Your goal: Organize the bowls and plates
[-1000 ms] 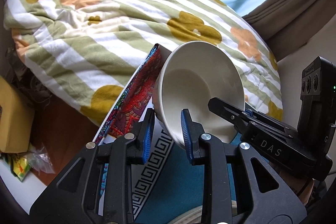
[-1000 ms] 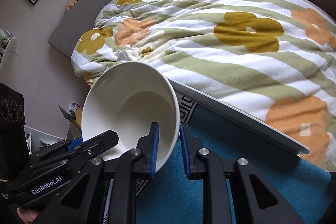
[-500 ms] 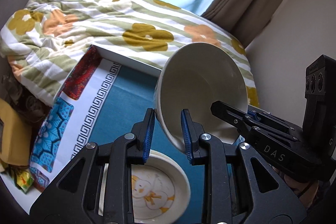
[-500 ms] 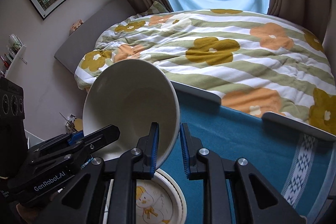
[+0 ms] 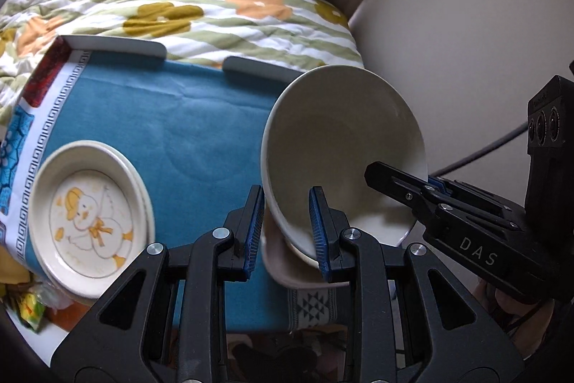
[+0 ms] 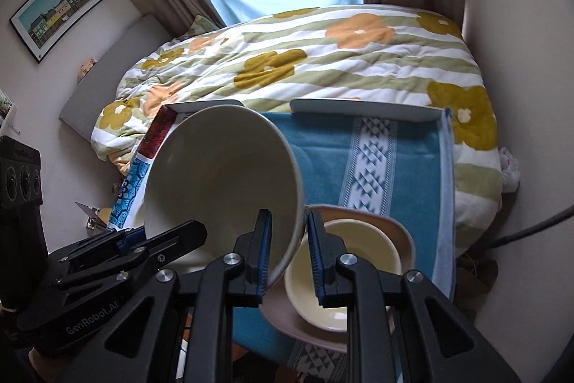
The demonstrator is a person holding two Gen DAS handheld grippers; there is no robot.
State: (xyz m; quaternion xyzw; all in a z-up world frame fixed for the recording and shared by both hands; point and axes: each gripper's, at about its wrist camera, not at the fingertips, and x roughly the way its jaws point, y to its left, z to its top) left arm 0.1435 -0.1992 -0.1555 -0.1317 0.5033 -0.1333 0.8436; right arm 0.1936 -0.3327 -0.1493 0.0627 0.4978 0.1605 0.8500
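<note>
A large white bowl (image 5: 340, 146) (image 6: 222, 178) is held tilted above the blue cloth, gripped from both sides. My left gripper (image 5: 287, 232) is shut on its near rim. My right gripper (image 6: 285, 252) is shut on the opposite rim. Below the bowl a pink plate (image 6: 394, 236) holds a small cream bowl (image 6: 344, 279); an edge of that plate shows in the left wrist view (image 5: 283, 271). A stack of duck-print plates (image 5: 86, 214) lies at the cloth's left.
The blue cloth (image 5: 186, 131) covers a white tray table (image 6: 358, 106) set against a bed with a floral striped duvet (image 6: 323, 60). A white wall is at the right, a curtained window behind. Snack packets (image 5: 28, 307) lie low at the left.
Both grippers have carried the bowl down and toward the table's right end. The duck plates and the pink plate with the cream bowl have come fully into view.
</note>
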